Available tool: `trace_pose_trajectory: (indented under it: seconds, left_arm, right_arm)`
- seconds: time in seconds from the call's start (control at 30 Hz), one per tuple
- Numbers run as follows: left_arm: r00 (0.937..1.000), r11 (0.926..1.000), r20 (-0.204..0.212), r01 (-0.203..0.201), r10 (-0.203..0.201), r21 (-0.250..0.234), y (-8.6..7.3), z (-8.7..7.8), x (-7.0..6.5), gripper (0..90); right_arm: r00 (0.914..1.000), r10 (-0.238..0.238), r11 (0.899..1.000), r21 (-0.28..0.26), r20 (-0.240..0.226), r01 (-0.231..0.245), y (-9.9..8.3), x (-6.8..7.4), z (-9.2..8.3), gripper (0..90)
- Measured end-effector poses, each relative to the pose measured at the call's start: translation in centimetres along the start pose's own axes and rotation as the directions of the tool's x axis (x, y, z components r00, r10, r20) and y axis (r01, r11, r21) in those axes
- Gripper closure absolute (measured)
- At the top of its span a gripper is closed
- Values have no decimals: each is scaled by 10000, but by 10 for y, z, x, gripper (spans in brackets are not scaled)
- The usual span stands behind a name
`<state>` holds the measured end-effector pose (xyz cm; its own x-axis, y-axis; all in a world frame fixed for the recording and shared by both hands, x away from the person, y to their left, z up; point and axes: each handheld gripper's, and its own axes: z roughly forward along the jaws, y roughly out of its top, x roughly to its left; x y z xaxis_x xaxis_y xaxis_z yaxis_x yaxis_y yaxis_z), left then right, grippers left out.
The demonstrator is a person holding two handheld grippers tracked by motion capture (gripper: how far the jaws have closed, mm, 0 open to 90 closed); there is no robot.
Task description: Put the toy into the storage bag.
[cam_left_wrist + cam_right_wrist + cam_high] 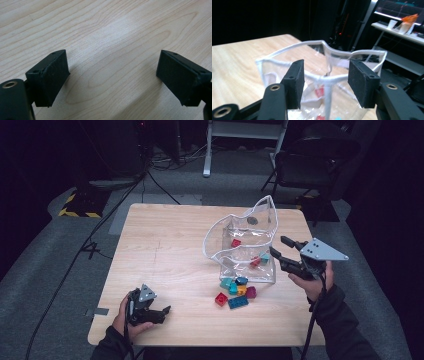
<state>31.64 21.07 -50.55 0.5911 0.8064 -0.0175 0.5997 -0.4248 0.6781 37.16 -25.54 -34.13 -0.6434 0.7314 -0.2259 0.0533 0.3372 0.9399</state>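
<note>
Standing upright right of the worktop's (165, 245) middle, the clear bag (243, 245) has a white-piped rim that gapes open at the top, with a few bricks inside it. A loose pile of bricks (235, 291) in teal, blue, yellow, magenta and red lies on the wood just at the bag's 6 o'clock, touching or almost touching its base.

The right gripper (283, 251) sits at the bag's 3 o'clock, held level. Its fingers (295, 82) stand apart, with the bag's corner seam and rim between them in the right gripper view; the pads do not press on the plastic, and whether one brushes it I cannot tell. The hand beneath hangs past the worktop's right edge.

The left gripper (162, 312) rests low near the front edge, at about 8 o'clock from the pile and well apart from it. Its fingers (51, 76) are spread with only bare wood between them.

Open room lies across the whole left half of the worktop, from 7 to 11 o'clock of the bag. The back edge runs close behind the bag at 12 o'clock.
</note>
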Motion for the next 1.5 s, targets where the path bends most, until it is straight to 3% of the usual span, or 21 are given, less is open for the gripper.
trace_pose_trajectory:
  seconds: [0.33, 0.47, 0.8, 1.13, 1.4, 1.5]
  left_arm:
    - [10000, 10000, 1, 4, -4, -3, 0, 0, 0, 111]
    - [10000, 10000, 2, 10, -10, -2, 0, 0, 0, 111]
    - [10000, 10000, -2, 2, -2, 0, 0, 0, 0, 111]
    - [10000, 10000, 0, 5, -5, -4, 0, 0, 0, 111]
    - [10000, 10000, 0, 11, -11, -2, 0, 0, 0, 111]
    - [10000, 10000, -1, 11, -11, -4, 0, 0, 0, 111]
  right_arm:
    - [9956, 5, 9975, 703, -941, 61, -43, 21, 0, 456]
    - [9923, -264, 9896, 1374, -1206, 431, -62, 28, 7, 450]
    - [9835, 262, 9650, 2613, -1790, 218, -106, 38, 27, 435]
    - [9713, 302, 9412, 3338, -2358, 518, -129, 52, 43, 420]
    - [9676, 166, 9243, 3730, -2519, 812, -141, 59, 57, 395]
    - [9659, 401, 9261, 3725, -2559, 603, -143, 58, 60, 378]
